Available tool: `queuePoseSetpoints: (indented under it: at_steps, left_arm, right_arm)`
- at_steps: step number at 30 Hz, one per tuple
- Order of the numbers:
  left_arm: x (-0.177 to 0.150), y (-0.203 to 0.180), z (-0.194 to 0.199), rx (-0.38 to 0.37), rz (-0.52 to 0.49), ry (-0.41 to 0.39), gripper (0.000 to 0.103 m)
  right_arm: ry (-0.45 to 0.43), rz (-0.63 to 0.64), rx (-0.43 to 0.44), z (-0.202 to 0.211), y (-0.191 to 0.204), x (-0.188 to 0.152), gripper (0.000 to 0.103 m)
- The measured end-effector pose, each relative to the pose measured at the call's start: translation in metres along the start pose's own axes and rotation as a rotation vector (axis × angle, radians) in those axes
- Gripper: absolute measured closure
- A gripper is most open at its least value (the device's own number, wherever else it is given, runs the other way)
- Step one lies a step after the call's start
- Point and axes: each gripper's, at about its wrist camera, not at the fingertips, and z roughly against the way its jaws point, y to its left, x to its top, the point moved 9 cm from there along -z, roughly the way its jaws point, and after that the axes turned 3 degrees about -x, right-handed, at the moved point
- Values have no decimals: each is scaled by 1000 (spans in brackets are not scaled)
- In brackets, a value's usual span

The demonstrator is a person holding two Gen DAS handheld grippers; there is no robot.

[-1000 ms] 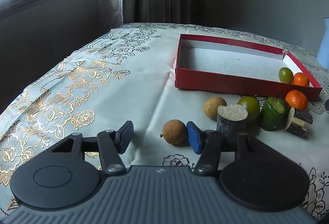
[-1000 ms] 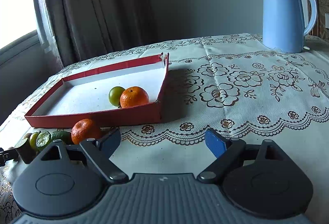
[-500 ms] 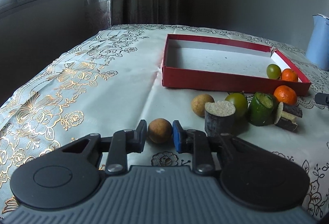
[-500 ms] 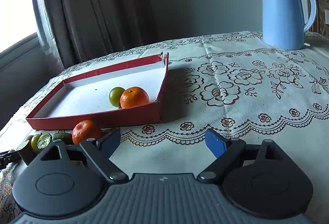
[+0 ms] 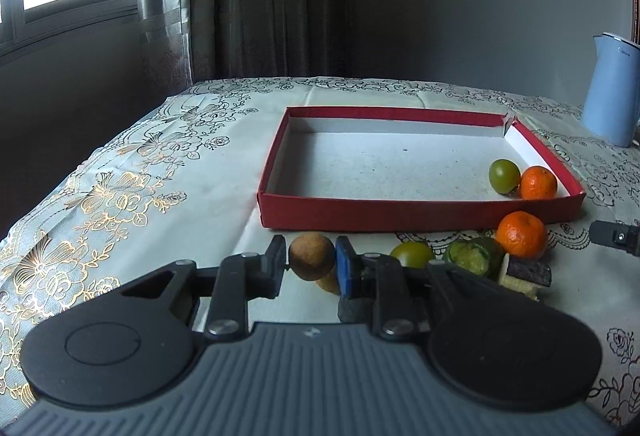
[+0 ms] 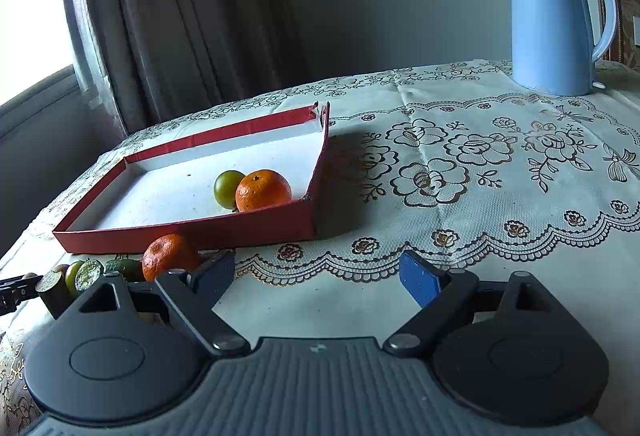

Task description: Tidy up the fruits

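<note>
Left claw [image 5: 311,268] around brown fruit [image 5: 311,261]

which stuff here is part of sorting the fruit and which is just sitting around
Part of the job:
- brown fruit in the left tongs
- red tray
- green fruit and orange in the tray
- loose orange

Just lying about:
- blue kettle
- curtain

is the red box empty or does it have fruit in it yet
Not empty. The red box holds two fruits in one corner: a green fruit and an orange mandarin, touching. The rest of its white floor is bare.
</note>
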Motion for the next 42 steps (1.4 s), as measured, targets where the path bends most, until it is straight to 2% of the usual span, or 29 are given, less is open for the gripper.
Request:
queuePoseSetpoints:
  at_steps: [5, 9, 13, 18, 20, 22, 23, 29, 33, 34, 35, 38, 42]
  left_arm:
    - [39, -12, -10, -10, -18, -55, 79]
    - [55, -19, -31, -20, -27, -51, 79]
    - [51, -20, -58, -10, -29, -10, 79]
    - [33, -13, -74, 9, -14, 30, 78]
    - [29, -9, -72, 25, -9, 31, 58]
    - [29, -5, -62, 56, -20, -7, 19]
    - [29, -3, -55, 70, -26, -31, 14]
    - [10, 12, -10, 68, -13, -89, 11]
    - [-6, 35, 11, 132, 23, -136, 8]
    - [-10, 39, 13, 154, 25, -142, 3]
    - [-14, 45, 13, 171, 46, -129, 0]
    - [-17, 59, 13, 151, 125, -117, 0]
    - [-31, 73, -5, 143, 204, 27, 0]
  right_arm:
    - [15, -42, 16, -3, -5, 0, 13]
    - [23, -69, 29, -5, -8, 0, 13]
    - [23, -74, 33, -5, -8, 0, 13]
    - [24, -78, 38, -6, -8, 0, 12]
    - [24, -80, 42, -6, -8, 0, 12]
    - [24, -82, 44, -6, -8, 1, 11]
    - [24, -82, 44, -7, -8, 1, 11]
    - [24, -86, 46, -6, -9, 1, 11]
    - [24, -85, 46, -6, -9, 1, 11]
    - [24, -84, 45, -6, -9, 1, 11]
    - [24, -84, 45, -6, -9, 1, 11]
    - [22, -88, 46, -5, -9, 1, 11]
    - [17, -97, 46, -5, -10, 1, 11]
